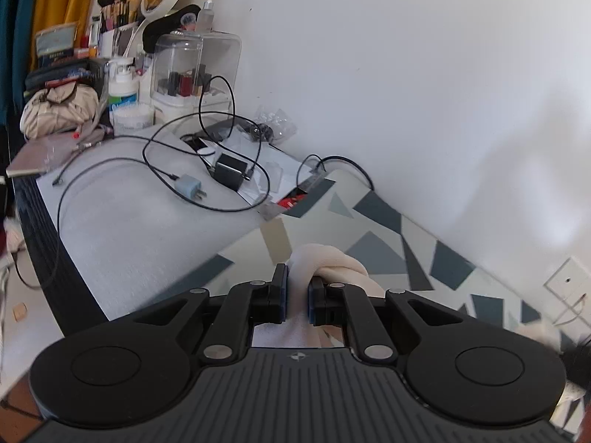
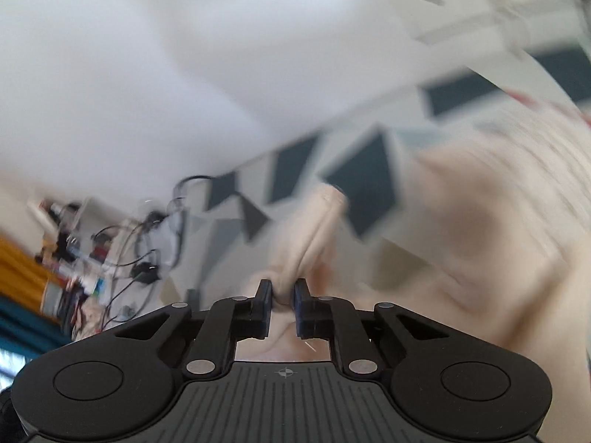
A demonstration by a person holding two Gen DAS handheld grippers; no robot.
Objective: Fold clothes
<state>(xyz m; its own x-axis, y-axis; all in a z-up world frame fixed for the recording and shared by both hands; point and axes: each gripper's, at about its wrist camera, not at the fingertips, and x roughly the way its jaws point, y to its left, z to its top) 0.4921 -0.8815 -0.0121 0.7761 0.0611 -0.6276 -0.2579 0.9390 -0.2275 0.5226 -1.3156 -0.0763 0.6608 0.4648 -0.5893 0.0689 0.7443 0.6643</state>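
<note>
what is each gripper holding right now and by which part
Both hold the cream garment. The left gripper pinches a bunched, twisted fold of it; the right gripper pinches another gathered fold. Which part of the garment cannot be told.

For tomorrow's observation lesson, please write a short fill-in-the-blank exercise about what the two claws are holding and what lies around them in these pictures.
1. The left claw is shut on a bunched piece of ____-coloured cloth.
2. The right claw grips the cloth, and its view is ____ by motion.
3. On the table a small blue plug hangs on a ____ cable.
4. Behind the makeup brushes stands a round ____.

Missing words: cream; blurred; black; mirror
</note>
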